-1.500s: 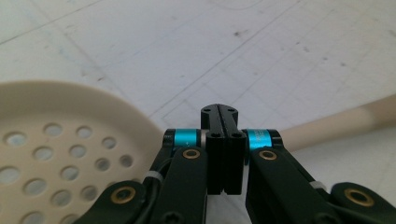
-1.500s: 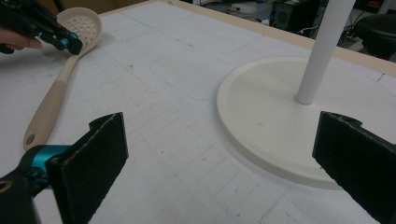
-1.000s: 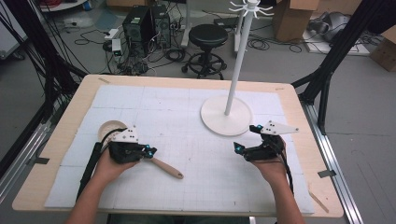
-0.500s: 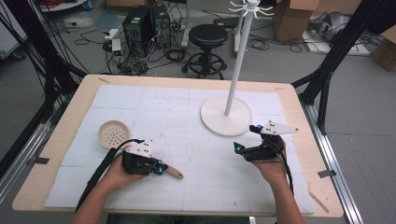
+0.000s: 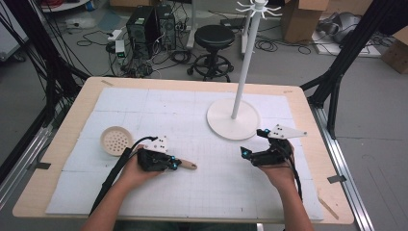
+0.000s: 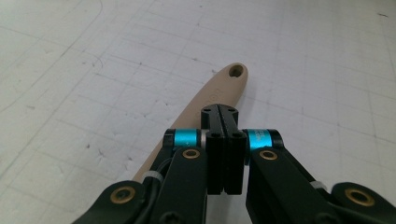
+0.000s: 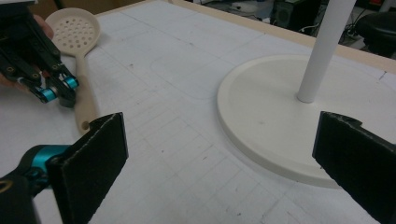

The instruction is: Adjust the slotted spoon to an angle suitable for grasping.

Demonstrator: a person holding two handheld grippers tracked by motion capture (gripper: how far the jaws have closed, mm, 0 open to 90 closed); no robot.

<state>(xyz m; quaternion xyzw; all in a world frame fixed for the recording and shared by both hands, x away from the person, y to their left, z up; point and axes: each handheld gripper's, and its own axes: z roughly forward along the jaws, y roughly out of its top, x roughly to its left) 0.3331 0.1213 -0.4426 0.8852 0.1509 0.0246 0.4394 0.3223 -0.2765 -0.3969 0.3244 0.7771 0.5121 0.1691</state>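
Nearest you, your left gripper (image 5: pixel 174 164) hovered over the handle of the slotted spoon (image 5: pixel 115 140), jaws pressed together with nothing between them, probably lining up before spreading for a grip. The spoon lay flat on the white mat (image 5: pixel 192 192), its perforated bowl to the left and its handle end just beyond your jaws. The left gripper view showed the hanging hole (image 6: pixel 237 71), which the high view missed. Your right gripper (image 5: pixel 250 153) waited with jaws spread wide, facing the stand (image 5: pixel 233 118) farther back.
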